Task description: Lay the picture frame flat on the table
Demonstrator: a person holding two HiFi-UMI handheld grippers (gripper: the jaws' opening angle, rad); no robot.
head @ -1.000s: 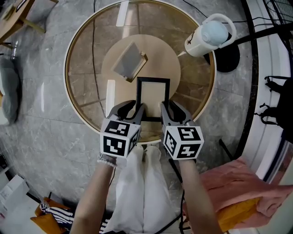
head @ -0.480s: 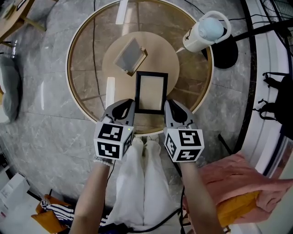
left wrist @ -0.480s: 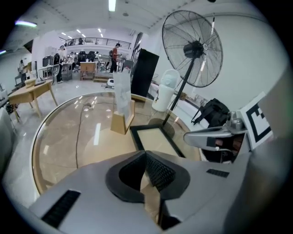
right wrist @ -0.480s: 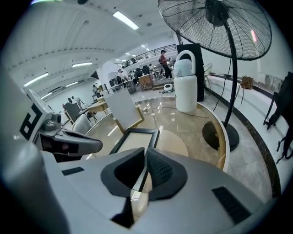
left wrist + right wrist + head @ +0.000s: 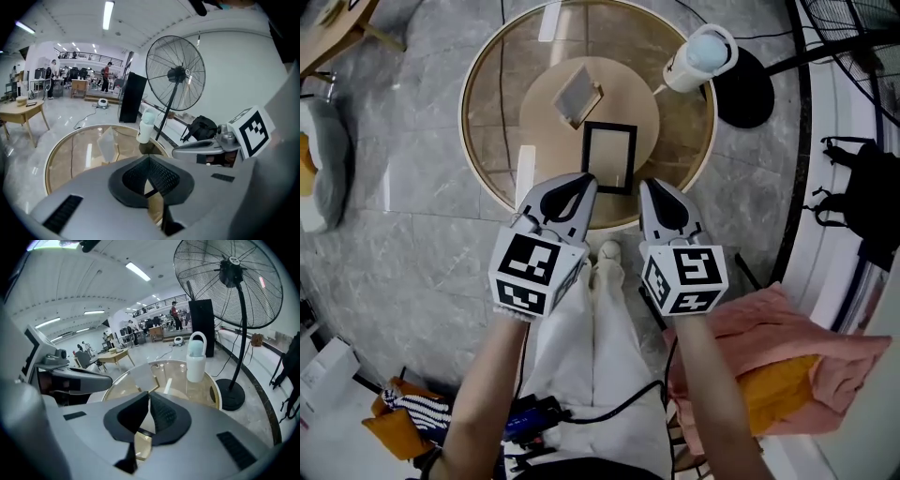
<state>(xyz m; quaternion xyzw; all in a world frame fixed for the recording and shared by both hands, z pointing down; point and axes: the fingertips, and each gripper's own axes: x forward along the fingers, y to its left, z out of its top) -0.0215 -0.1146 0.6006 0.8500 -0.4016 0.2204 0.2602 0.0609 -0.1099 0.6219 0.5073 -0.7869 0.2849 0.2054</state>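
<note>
The black picture frame (image 5: pixel 609 157) lies flat on the wooden disc at the middle of the round glass table (image 5: pixel 478 94). Both grippers hang nearer me, above the table's near edge and clear of the frame. My left gripper (image 5: pixel 581 184) is shut with nothing in it; its dark pads meet in the left gripper view (image 5: pixel 149 160). My right gripper (image 5: pixel 655 187) is closing, its pads nearly together in the right gripper view (image 5: pixel 149 395), nothing between them.
A second, grey-backed frame (image 5: pixel 578 94) rests further back on the disc. A white jug (image 5: pixel 698 58) stands at the table's far right rim, and a floor fan's base (image 5: pixel 750 94) beside it. Pink cloth (image 5: pixel 769 347) lies at my right.
Both grippers let go of the black frame, drew back towards me and rose, and their jaws came together. The frame stays flat on the table.
</note>
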